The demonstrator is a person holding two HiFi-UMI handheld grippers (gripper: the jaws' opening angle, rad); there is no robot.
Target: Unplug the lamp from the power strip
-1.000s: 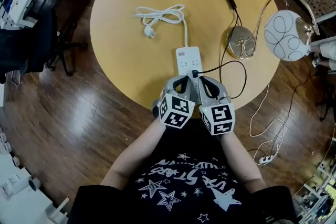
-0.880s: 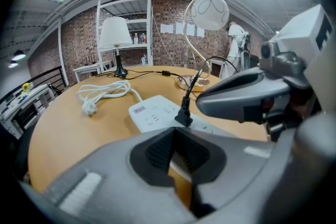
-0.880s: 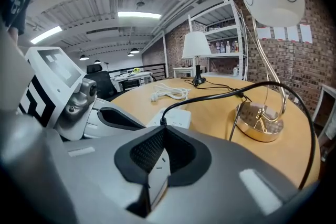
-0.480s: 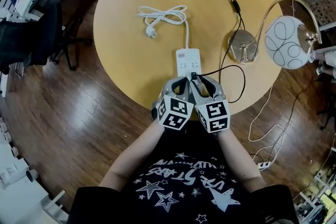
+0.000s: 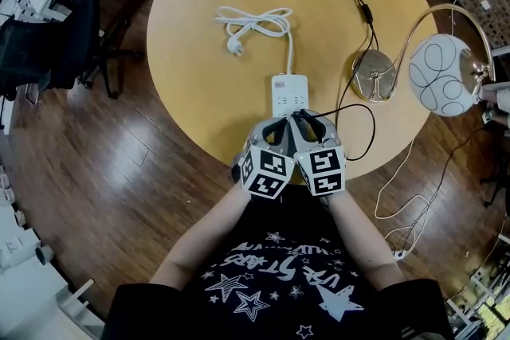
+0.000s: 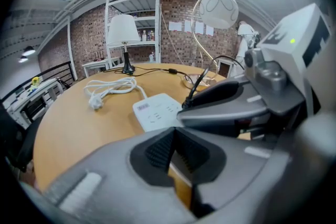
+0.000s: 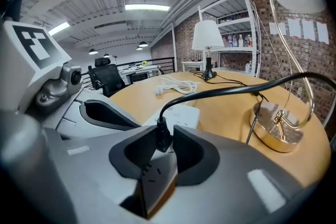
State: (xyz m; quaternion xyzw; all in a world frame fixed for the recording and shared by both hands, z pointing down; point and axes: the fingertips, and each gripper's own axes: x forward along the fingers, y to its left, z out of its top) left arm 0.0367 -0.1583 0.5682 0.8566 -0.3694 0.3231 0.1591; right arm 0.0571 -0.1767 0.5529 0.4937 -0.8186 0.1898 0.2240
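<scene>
Right gripper (image 7: 166,140): jaws just closed onto black plug (image 7: 162,134) | left gripper (image 6: 173,139): jaws together, empty, beside power strip (image 6: 155,113)

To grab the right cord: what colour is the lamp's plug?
Black plug, clearest in the right gripper view.

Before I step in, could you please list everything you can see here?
table: one, tan, round, centre.
strip: one, white, table's near edge.
plug: one, black, in strip.
black cord: one, black, from plug across table.
white cord: one, white, coiled behind strip.
globe lamp: one, white globe on gold base, table's right.
shade lamp: one, white shade, black stand, table's far side.
shelf: one, white, beyond table.
chair: one, black, left of table.
left gripper: one, grey, shut and empty, near strip.
right gripper: one, grey, jaws just closing on plug between them.
</scene>
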